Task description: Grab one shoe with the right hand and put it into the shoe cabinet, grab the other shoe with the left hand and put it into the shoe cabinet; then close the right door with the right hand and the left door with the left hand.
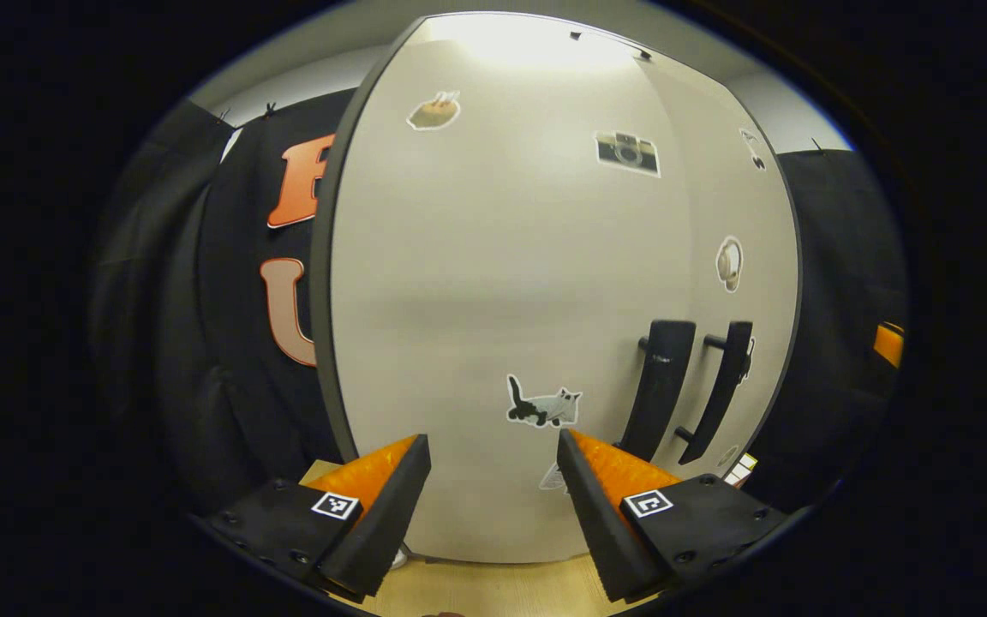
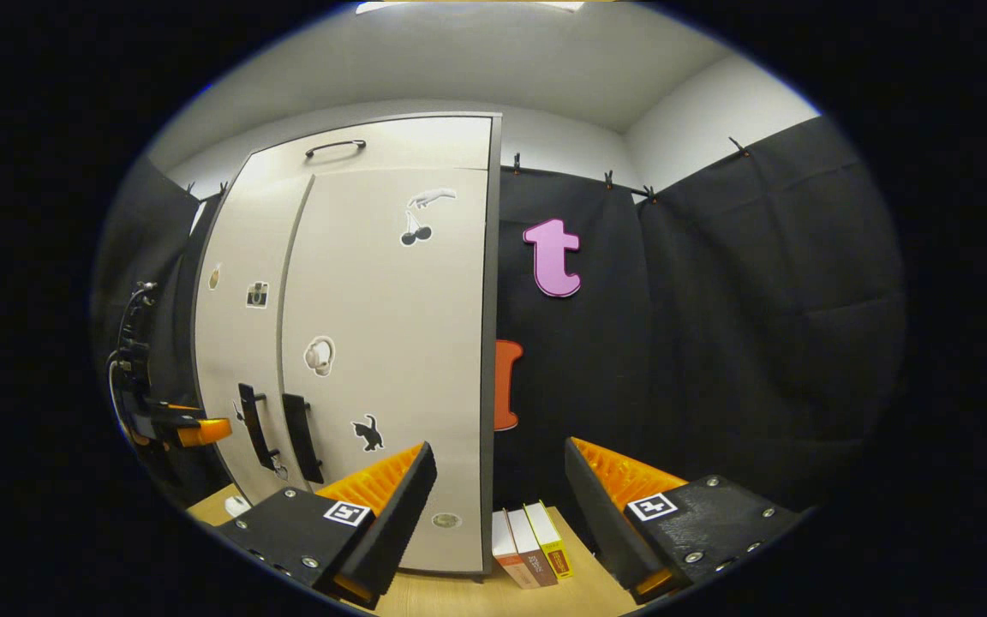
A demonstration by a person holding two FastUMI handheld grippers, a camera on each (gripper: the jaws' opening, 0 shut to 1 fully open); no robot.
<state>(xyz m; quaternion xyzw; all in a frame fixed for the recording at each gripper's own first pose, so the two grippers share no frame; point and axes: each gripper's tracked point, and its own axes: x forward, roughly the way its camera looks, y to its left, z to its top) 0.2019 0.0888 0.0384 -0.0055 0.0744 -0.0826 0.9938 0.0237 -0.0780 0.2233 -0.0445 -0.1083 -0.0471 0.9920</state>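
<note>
shoe cabinet (image 2: 356,343) stands on the worktop (image 2: 493,596), both doors shut, 2 handles (image 1: 690,386) side by side. left gripper (image 1: 493,480) faces the left door (image 1: 511,283), fingers apart, empty. right gripper (image 2: 498,493): fingers apart, empty, near 3 books (image 2: 532,536).

The left gripper view is facing the shoe cabinet (image 1: 545,283) head-on from close range, its left door spreading across the frame centre. The right gripper view is looking from farther back, placing the same cabinet (image 2: 373,343) left of centre; both are sharing the paired door handles (image 1: 690,386).
</note>
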